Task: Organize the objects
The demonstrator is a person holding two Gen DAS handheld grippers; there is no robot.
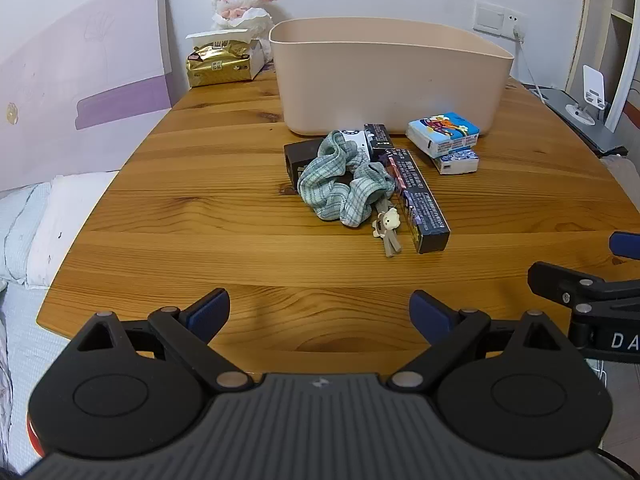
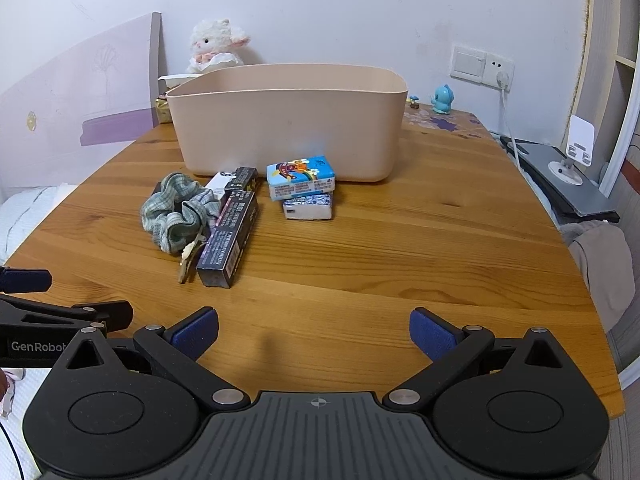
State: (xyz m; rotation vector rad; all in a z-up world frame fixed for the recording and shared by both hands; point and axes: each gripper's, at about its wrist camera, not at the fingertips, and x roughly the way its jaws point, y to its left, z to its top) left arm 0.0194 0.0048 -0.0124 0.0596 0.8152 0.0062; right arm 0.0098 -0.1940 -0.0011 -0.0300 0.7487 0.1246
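A beige bin (image 1: 384, 80) (image 2: 288, 120) stands at the back of the wooden table (image 1: 200, 220) (image 2: 400, 260). In front of it lie a green plaid cloth (image 1: 344, 184) (image 2: 176, 212), a long black box (image 1: 422, 204) (image 2: 232, 236), a small bear charm (image 1: 387, 228), other dark boxes (image 1: 298, 156), and two stacked tissue packs (image 1: 444, 132) (image 2: 302, 176). My left gripper (image 1: 320, 312) is open and empty near the front edge. My right gripper (image 2: 314, 332) is open and empty, beside the left one.
A plush lamb (image 1: 240, 4) (image 2: 216, 44) and a gold tissue pack (image 1: 220, 64) sit at the back left. A blue figurine (image 2: 442, 100) stands back right. A bed (image 1: 36, 232) lies left, a phone stand (image 2: 572, 156) right.
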